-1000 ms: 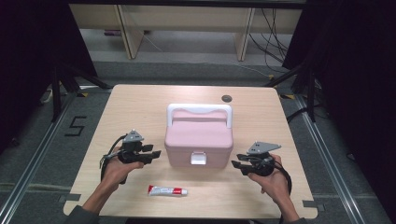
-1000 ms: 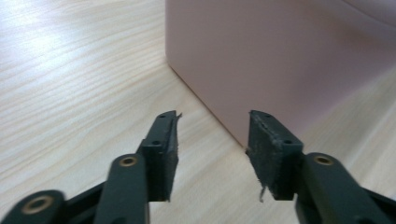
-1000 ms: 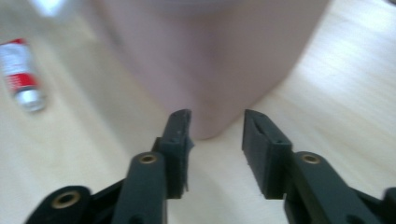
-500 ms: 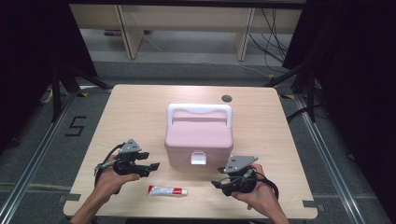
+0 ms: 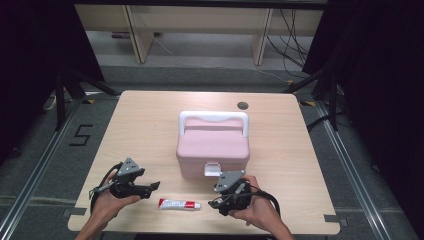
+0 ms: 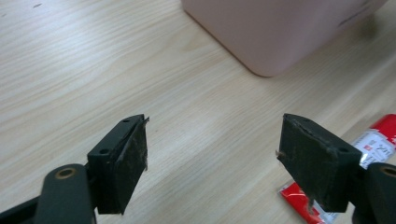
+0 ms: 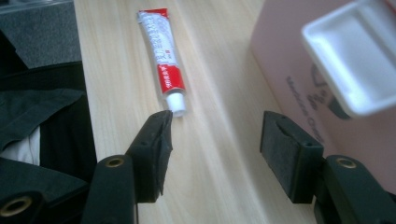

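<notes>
A red and white tube (image 5: 179,204) lies flat near the table's front edge, its white cap toward my right gripper (image 5: 212,202). That gripper points left at the cap, open; its jaws have just been opening, with bare wood between them. In the right gripper view the tube (image 7: 161,56) lies just beyond my right gripper (image 7: 215,144). My left gripper (image 5: 152,187) sits left of the tube, pointing right; its jaws have also just been opening, wide apart and holding nothing. The left gripper view shows the tube (image 6: 378,140) behind the right jaw of my left gripper (image 6: 212,158).
A pink box (image 5: 212,145) with a white handle (image 5: 214,117) and a white front latch (image 5: 211,170) stands mid-table, just behind both grippers. A small dark round cap (image 5: 243,105) sits at the table's far edge. The front edge lies close below the tube.
Both hands have come toward the front edge. The right gripper swung left from beside the box to the tube's cap end. Both pairs of jaws stand wider.
</notes>
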The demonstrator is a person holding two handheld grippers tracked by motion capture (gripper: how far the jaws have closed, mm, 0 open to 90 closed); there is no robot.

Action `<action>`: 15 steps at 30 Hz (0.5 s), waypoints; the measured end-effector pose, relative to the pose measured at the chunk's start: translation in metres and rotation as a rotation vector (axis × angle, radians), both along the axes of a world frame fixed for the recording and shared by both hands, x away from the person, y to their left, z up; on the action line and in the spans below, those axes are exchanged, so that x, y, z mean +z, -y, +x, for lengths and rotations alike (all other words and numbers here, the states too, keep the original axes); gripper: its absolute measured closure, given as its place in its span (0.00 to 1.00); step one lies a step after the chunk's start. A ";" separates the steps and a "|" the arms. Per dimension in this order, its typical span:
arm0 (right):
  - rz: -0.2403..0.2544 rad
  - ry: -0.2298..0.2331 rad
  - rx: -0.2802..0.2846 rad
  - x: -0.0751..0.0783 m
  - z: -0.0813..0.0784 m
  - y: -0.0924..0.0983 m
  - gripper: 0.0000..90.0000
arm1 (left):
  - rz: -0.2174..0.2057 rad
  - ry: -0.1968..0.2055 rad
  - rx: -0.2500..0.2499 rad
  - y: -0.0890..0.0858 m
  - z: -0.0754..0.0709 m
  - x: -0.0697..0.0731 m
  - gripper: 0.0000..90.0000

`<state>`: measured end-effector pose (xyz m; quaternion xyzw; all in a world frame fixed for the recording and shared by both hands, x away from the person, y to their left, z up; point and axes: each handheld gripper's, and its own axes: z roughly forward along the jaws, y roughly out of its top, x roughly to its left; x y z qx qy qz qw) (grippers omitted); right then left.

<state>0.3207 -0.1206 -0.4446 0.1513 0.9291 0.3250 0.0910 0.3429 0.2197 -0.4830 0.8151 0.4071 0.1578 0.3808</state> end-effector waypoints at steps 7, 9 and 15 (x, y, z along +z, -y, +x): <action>-0.060 -0.015 0.083 -0.004 0.000 -0.033 0.49 | -0.007 -0.007 0.002 -0.005 0.000 -0.005 0.23; -0.076 -0.020 0.092 -0.005 -0.001 -0.042 0.49 | -0.008 -0.012 0.001 -0.007 0.000 -0.006 0.23; -0.135 -0.018 0.149 -0.010 0.001 -0.067 0.49 | -0.005 -0.027 0.003 -0.008 0.001 -0.009 0.21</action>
